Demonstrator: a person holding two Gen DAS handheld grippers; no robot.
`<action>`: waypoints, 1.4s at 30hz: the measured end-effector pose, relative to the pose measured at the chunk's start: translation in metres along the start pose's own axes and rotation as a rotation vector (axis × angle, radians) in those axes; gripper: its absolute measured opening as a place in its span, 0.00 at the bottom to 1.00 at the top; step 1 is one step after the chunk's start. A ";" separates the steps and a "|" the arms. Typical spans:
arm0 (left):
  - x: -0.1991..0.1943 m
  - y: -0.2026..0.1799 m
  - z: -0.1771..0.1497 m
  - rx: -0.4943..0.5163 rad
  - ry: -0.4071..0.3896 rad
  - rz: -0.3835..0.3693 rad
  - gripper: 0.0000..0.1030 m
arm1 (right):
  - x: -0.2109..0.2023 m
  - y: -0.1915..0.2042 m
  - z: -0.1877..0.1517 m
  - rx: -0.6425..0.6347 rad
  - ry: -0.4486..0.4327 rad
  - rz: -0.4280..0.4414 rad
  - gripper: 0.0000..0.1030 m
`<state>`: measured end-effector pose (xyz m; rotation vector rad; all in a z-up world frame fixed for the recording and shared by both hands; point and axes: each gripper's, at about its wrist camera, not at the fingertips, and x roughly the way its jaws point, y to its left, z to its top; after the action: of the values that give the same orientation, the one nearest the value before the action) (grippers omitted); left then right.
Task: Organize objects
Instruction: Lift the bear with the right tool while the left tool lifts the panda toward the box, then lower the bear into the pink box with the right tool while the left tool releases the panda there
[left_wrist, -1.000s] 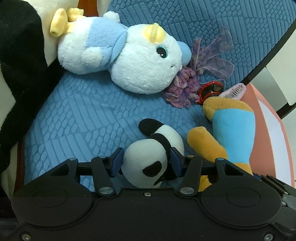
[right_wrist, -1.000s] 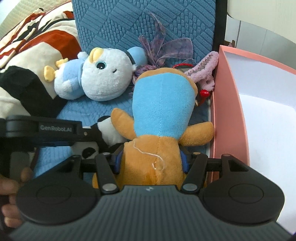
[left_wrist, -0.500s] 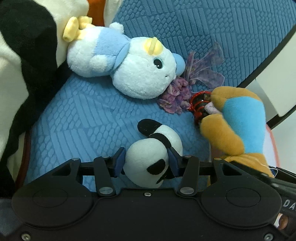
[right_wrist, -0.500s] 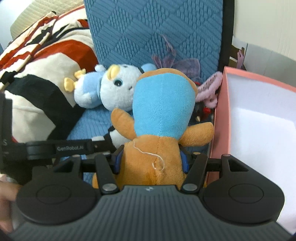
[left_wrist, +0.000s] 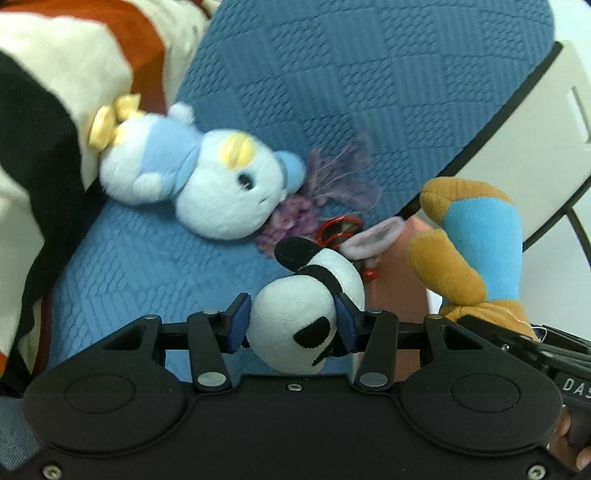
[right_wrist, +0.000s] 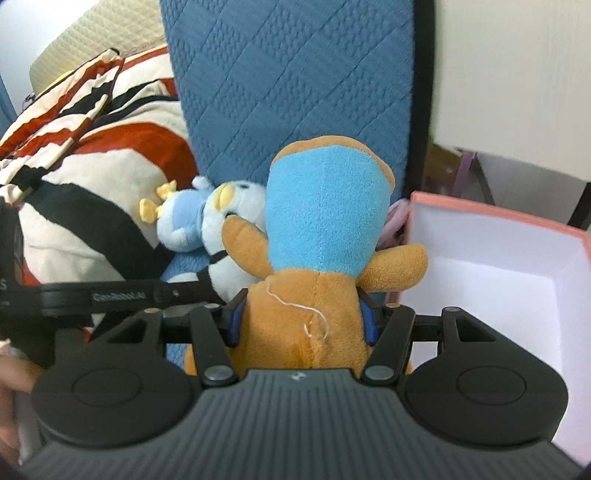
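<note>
- Black-and-white plush: a small panda toy sits clamped between the blue pads of the left hand-held gripper, lifted clear of the blue quilted cushion below it.
- Orange and sky-blue plush: a second stuffed toy is gripped around its orange body by the right hand-held gripper, its blue part pointing up and away from the camera; a loose white thread shows on its back. In the left wrist view the same toy hangs to the right of the panda.
- A pale blue and white penguin plush with yellow feet lies on its side on the cushion, far left of the panda, its head touching a purple fabric flower.
- Just right of the flower lie a red ring-shaped item and a pink fuzzy piece; what they are cannot be told.
- A pink box with a white inside stands open at the right, next to the cushion.
- A red, black and cream patterned blanket is bunched at the left.
</note>
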<state>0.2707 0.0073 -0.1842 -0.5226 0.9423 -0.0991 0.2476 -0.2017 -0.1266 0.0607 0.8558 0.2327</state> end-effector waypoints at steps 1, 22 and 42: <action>-0.002 -0.006 0.003 0.009 -0.001 -0.004 0.45 | -0.003 -0.003 0.002 0.005 -0.004 -0.004 0.59; -0.017 -0.142 0.033 0.201 -0.021 -0.116 0.45 | -0.073 -0.078 0.012 0.050 -0.127 -0.115 0.59; 0.071 -0.236 -0.045 0.290 0.117 -0.107 0.45 | -0.065 -0.192 -0.061 0.172 -0.121 -0.190 0.59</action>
<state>0.3109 -0.2375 -0.1481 -0.3008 0.9943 -0.3605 0.1949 -0.4054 -0.1468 0.1518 0.7536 -0.0235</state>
